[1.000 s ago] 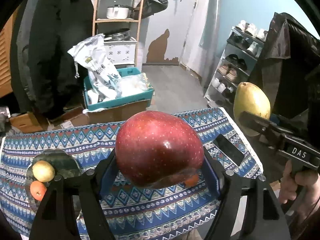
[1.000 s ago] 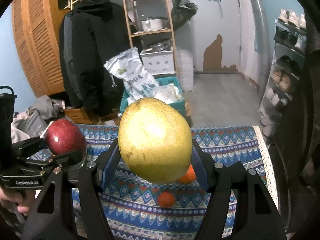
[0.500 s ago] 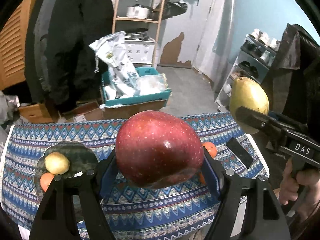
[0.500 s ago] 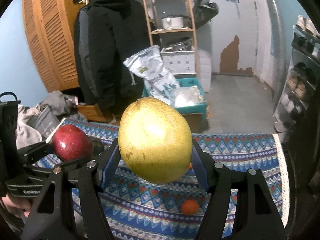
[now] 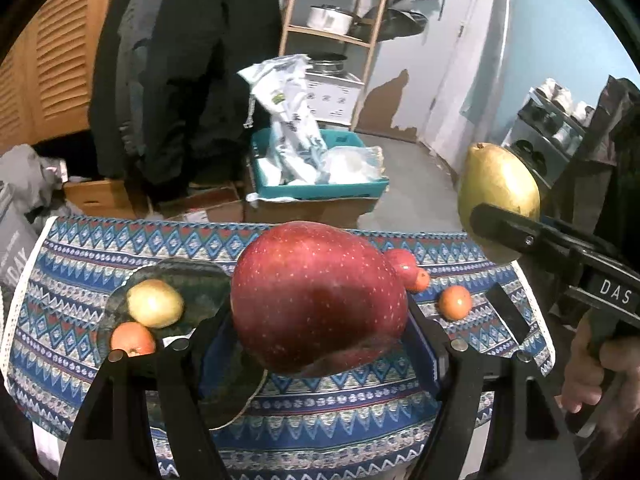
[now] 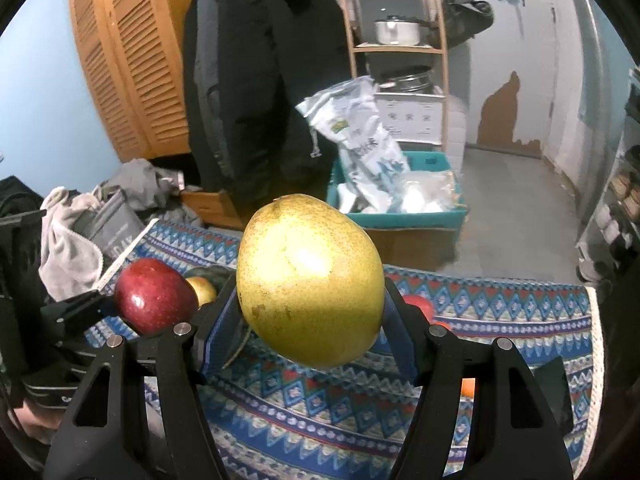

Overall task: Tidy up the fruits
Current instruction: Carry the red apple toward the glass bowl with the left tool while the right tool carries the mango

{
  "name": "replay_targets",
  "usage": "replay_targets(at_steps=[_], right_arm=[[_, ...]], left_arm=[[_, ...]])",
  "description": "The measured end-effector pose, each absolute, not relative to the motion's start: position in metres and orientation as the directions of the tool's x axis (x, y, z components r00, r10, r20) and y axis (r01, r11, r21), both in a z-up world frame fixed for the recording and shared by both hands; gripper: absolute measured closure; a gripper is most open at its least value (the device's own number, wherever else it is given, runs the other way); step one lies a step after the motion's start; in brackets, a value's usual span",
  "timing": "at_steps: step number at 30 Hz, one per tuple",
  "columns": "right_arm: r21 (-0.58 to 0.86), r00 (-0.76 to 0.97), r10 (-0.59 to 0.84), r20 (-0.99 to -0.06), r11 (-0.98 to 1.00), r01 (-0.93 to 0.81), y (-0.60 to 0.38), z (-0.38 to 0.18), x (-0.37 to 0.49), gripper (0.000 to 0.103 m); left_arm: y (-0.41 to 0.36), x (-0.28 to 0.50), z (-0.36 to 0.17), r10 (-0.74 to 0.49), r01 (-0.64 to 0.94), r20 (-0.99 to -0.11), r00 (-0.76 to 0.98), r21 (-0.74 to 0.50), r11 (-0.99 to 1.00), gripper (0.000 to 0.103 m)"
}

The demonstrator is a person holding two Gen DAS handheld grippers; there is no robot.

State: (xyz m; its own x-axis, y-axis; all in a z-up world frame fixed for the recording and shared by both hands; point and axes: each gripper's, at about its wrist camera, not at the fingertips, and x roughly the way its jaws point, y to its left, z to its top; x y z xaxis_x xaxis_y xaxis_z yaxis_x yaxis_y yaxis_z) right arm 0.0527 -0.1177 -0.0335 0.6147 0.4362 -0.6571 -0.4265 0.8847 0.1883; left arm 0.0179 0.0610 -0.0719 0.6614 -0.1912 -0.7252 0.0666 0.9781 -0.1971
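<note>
My left gripper is shut on a big red apple, held above the patterned tablecloth. My right gripper is shut on a yellow-green pear; from the left wrist view that pear hangs at the right, above the table's far right corner. A dark plate on the left of the table holds a yellow fruit and an orange. A red apple and two small oranges lie on the cloth right of centre. The red apple also shows at the left in the right wrist view.
A black flat object lies near the cloth's right edge. Behind the table stand a teal crate with bags, cardboard boxes, a wooden shelf and a dark coat. A person's hand grips the right tool.
Both grippers have swung left along the table with their fruit. The plate now sits nearer the left gripper, and the red apple and oranges on the cloth have come into view.
</note>
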Motion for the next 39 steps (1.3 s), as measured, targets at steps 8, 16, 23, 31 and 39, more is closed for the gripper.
replay_targets(at_steps=[8,16,23,31,39], right_arm=[[0.197,0.572,0.462,-0.678,0.864,-0.464,-0.079,-0.04,0.063,0.036],[0.213,0.518,0.497,-0.697,0.832,-0.511,-0.036,-0.052,0.075,0.036],[0.222,0.466,0.509,-0.724,0.811,-0.542,0.0,-0.075,0.086,0.036],[0.256,0.368,0.506,-0.78,0.795,-0.55,0.034,-0.119,0.098,0.036],[0.255,0.278,0.468,-0.839,0.789,-0.559,0.058,-0.164,0.104,0.036]], left_arm=[[0.1,0.016,-0.085,-0.144,-0.01,-0.744,0.652,-0.198,0.98,0.026],[0.134,0.015,-0.108,-0.1,-0.077,-0.773,0.626,-0.189,0.979,0.026],[0.156,0.016,-0.132,-0.077,-0.132,-0.814,0.576,-0.186,0.974,0.026],[0.17,0.021,-0.166,-0.069,-0.172,-0.861,0.504,-0.178,0.969,0.026],[0.18,0.029,-0.203,-0.079,-0.216,-0.908,0.412,-0.182,0.959,0.026]])
